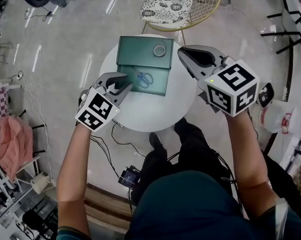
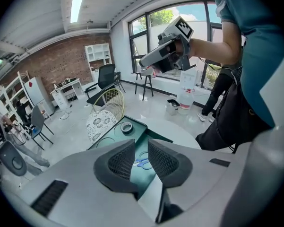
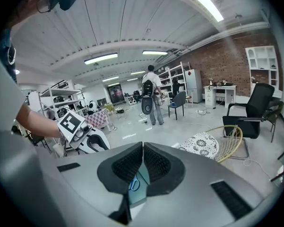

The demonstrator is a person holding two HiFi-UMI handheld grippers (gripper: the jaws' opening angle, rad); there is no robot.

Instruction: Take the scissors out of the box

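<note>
— Looking for the blue-handled metal scissors (image 1: 144,79): where do they lie?

— Flat on the floor of the dark green open box (image 1: 160,88), in the half nearer the person. A grey roll of tape (image 1: 160,50) sits in the far half. The box rests on a small round white table (image 1: 140,111).

— And the left gripper (image 1: 122,82)?

— Its jaws stand apart with nothing between the pads. It hangs at the box's near left corner, tilted down toward the inside. In the left gripper view the scissors (image 2: 142,162) show through the gap, well below the tips. Whether a jaw touches the box wall, I cannot tell.

— The right gripper (image 1: 183,54)?

— Clenched and empty: in the right gripper view its tips (image 3: 143,144) meet. It is held over the table's right side, just beside the box's far right corner and apart from the scissors.

— Anything past the table?

— A yellow wire chair with a black-and-white patterned cushion (image 1: 165,4), on the glossy floor.
</note>
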